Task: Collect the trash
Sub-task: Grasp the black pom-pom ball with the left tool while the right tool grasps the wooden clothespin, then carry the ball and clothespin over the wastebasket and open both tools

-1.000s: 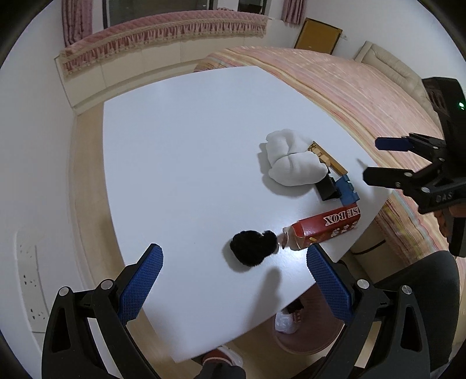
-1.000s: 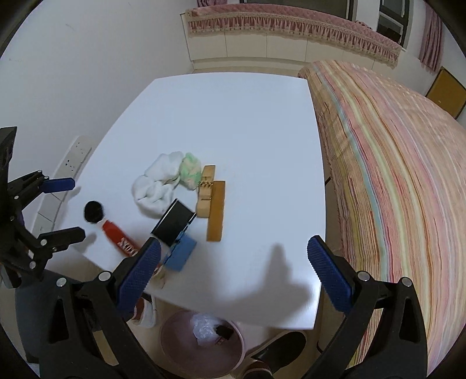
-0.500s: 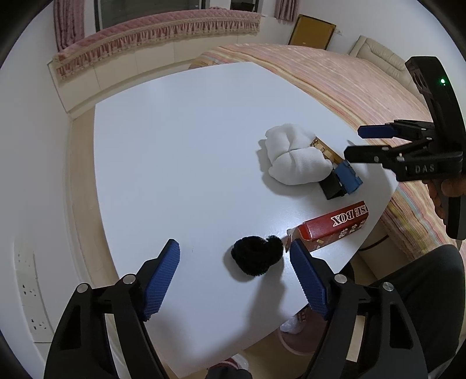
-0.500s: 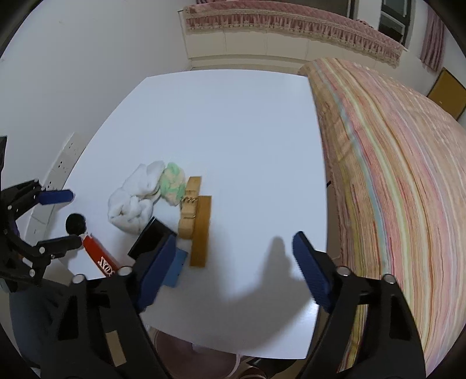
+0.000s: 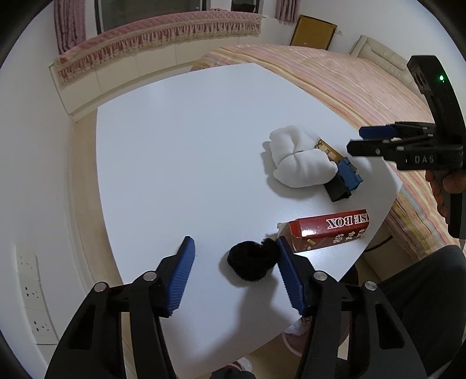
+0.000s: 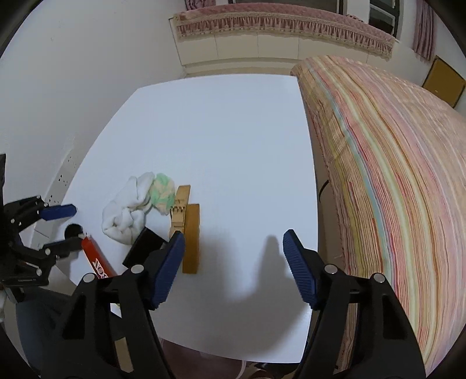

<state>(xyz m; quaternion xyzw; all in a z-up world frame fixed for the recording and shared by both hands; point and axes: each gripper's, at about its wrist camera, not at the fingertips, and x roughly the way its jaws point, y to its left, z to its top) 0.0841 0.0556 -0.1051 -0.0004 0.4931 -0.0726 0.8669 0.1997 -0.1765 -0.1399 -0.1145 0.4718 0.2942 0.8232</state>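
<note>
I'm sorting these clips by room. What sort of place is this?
Most likely a bedroom in a home: a bed with a striped cover stands right beside the white table, pink curtains hang at the window, and wall sockets sit low on the wall.

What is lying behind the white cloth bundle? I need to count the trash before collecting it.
In the left wrist view, the white cloth bundle partly hides a wooden piece. The right wrist view shows it whole, plus a green-and-cream wad.

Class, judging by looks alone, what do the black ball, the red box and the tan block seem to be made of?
Black ball: fuzzy fibre, probably yarn or fur; matte, ragged outline.
Red box: printed cardboard; slight sheen, open flap.
Tan block: likely wood; plain, flat, matte faces.
</note>
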